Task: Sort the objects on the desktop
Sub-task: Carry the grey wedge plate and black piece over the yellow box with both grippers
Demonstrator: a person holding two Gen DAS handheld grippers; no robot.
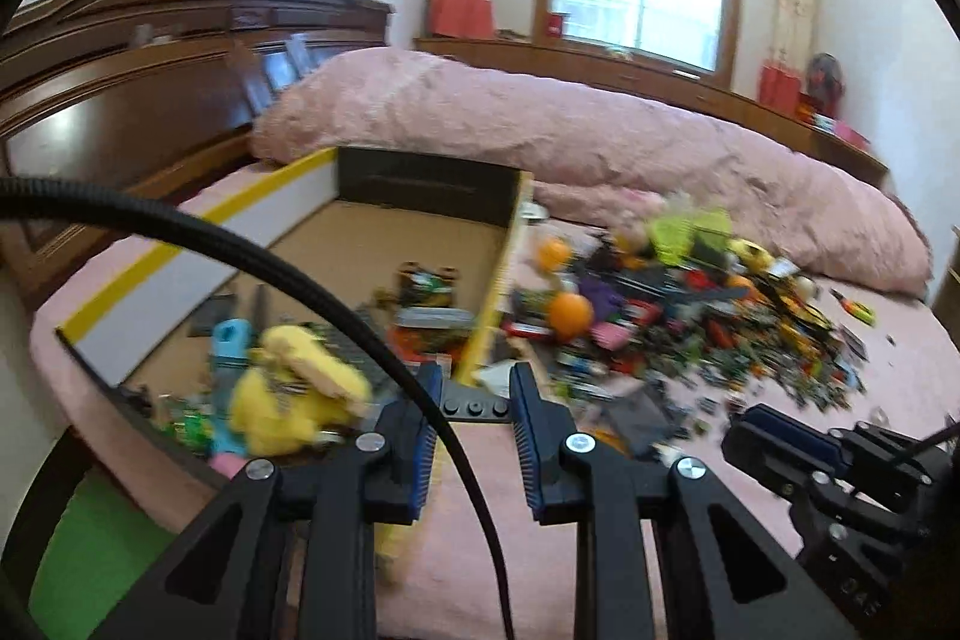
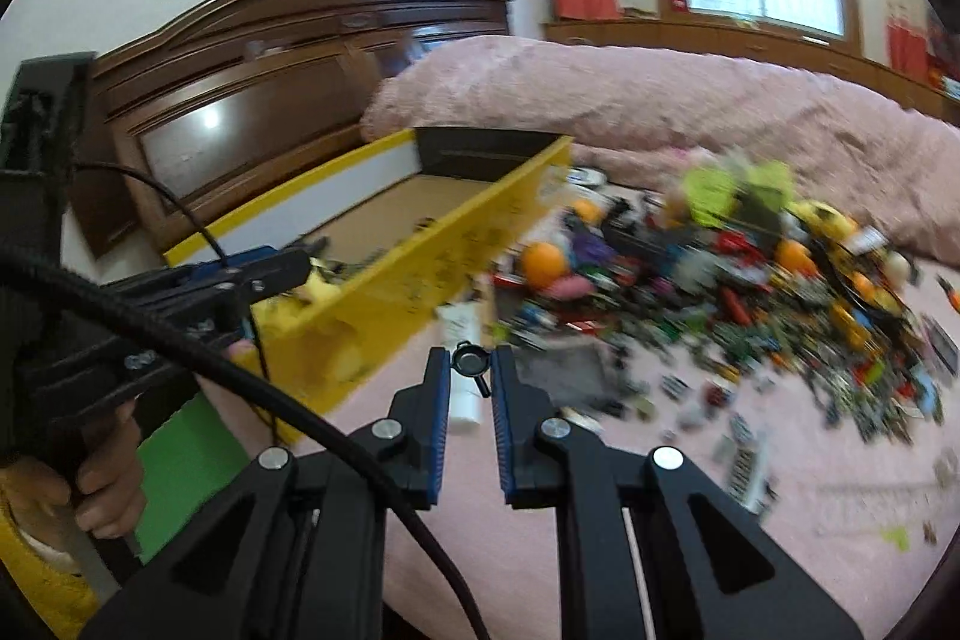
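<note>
Black plate (image 1: 474, 407) pinched flat in left gripper (image 1: 474, 403) at box (image 1: 492, 304) near-right corner, right gripper (image 2: 471, 370) pinching tiny black pan (image 2: 470, 360) just right of box, toy pile (image 2: 720, 292) far right on bed (image 2: 540, 520).

Dark studded plate (image 1: 474, 407) between left hand-held gripper (image 1: 475, 400) pads

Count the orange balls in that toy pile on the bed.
3 orange balls. One lies at the pile's near edge beside the yellow box wall, one just behind it, one farther right. Blur and clutter may hide more.
</note>
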